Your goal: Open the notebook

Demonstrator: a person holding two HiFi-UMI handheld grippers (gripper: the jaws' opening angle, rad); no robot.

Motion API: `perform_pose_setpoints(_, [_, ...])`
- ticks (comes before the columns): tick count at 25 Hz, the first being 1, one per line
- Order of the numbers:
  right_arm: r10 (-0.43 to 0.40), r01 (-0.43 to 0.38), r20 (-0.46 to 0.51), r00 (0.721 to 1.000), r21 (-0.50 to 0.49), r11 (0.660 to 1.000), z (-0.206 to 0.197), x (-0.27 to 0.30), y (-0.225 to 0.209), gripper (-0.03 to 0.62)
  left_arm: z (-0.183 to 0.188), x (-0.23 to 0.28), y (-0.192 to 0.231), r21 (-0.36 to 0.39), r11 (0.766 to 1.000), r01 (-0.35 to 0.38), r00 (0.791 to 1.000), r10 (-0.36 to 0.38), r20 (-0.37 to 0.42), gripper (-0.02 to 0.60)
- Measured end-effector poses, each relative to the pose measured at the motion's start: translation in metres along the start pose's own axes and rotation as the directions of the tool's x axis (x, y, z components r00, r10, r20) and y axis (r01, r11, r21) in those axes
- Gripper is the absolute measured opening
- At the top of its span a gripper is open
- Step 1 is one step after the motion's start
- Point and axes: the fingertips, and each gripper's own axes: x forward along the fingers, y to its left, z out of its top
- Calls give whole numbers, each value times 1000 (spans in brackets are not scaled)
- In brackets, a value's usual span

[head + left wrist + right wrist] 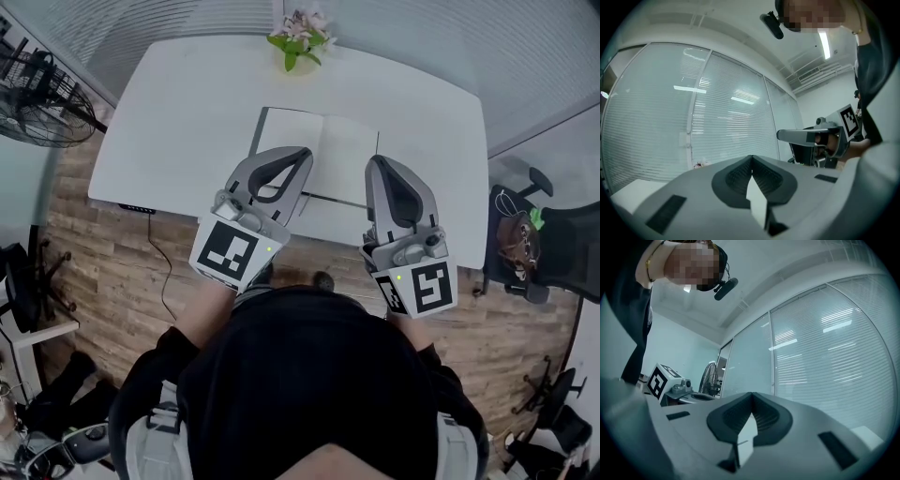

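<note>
Roughly level, left claw (292, 159) and right claw (381, 165) abreast over open notebook (330, 141), jaws together, empty.

flowers (298, 37) stand far back on the table (169, 122), behind the notebook (323, 150).

My right claw (751, 399) has its two jaws pressed together, with nothing between them. On the left I can see my left claw (696, 397) and its black-and-white cube (660, 380). A fan (710, 377) stands behind it. On the right is a big glass wall with blinds (825, 343). Up high is a little black camera (725, 288) by my head.
</note>
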Motion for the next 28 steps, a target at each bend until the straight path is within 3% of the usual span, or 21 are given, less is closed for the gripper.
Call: perform_pose_setpoints(28, [-3, 2, -9, 1000, -7, 1000, -3, -1, -1, 3, 5, -5, 1, 6, 1000, -13, 1000, 13, 11, 12])
